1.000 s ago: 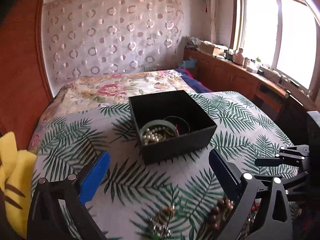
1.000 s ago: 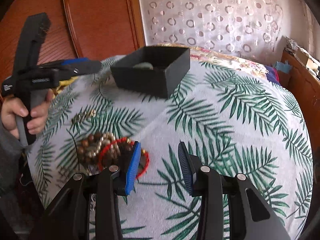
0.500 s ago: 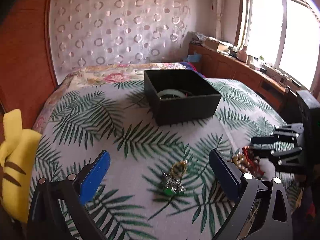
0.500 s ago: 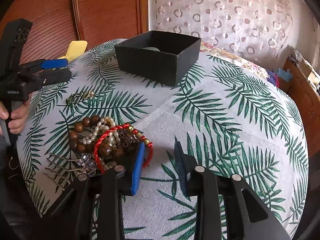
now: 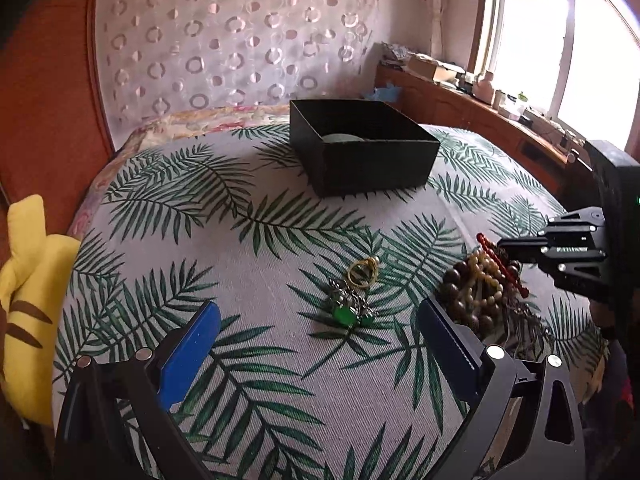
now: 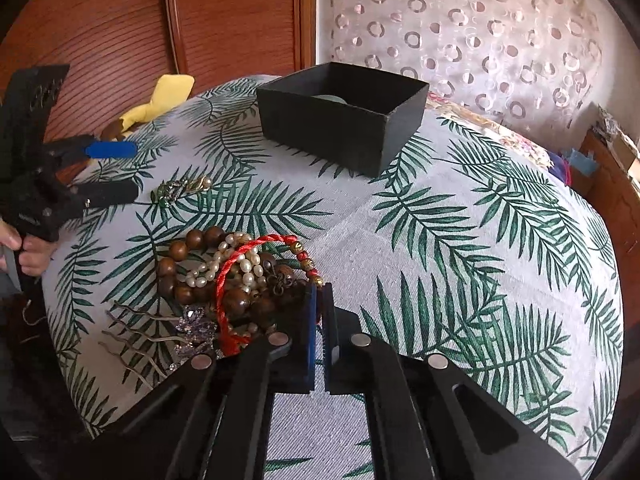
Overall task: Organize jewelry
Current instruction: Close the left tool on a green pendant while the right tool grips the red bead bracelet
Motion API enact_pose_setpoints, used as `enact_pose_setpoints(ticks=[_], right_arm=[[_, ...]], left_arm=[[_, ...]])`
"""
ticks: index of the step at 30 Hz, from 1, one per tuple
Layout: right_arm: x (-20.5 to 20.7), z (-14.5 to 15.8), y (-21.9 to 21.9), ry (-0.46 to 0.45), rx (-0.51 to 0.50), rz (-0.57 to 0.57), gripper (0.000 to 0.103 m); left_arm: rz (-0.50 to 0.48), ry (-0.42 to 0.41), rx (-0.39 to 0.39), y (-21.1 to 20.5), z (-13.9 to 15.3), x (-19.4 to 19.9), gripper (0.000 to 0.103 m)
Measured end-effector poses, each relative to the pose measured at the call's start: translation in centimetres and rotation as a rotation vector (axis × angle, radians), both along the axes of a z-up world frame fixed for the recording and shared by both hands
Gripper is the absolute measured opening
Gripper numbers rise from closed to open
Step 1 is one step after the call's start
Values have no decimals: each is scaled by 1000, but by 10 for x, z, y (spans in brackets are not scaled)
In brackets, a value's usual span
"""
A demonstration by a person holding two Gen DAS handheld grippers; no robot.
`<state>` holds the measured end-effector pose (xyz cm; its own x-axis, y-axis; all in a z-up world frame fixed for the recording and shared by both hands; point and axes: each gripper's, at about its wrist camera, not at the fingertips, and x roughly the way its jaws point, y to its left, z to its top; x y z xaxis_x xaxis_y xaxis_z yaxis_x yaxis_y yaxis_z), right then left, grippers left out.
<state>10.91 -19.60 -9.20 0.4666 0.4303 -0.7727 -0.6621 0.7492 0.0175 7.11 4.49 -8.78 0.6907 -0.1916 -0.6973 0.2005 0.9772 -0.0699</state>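
Left tongs (image 5: 316, 340) spread wide, empty, over green-stone brooch (image 5: 352, 300) on leaf-print worktop (image 5: 248, 248). Wooden, pearl beads piled (image 6: 212, 268) right of it. Right tongs (image 6: 319, 300) pinched on red cord bracelet (image 6: 256, 256). Square black box (image 5: 362, 146) behind holds pale-green bangle (image 5: 342, 138).

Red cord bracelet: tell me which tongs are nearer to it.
Right. The right tongs are shut on the red cord bracelet at the pile's edge; the left tongs hang open beside the pile, facing the green pendant.
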Motion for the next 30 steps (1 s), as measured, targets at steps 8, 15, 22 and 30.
enact_pose_setpoints(ticks=[8,15,22,30], right_arm=[[-1,17,-16,-39,58,-58,3],[-1,19,-18,-43,68,-71,3],[-3,22,-14,-50,74,-65,3],[-3,24,-10,-53,78,-60,3]], left_arm=[[-43,7,-1,-14,1,-1,86],[-55,46,9,-22,-5,6,55],[-54,51,41,-28,-8,11,50],[-48,71,38,-27,-14,14,37]])
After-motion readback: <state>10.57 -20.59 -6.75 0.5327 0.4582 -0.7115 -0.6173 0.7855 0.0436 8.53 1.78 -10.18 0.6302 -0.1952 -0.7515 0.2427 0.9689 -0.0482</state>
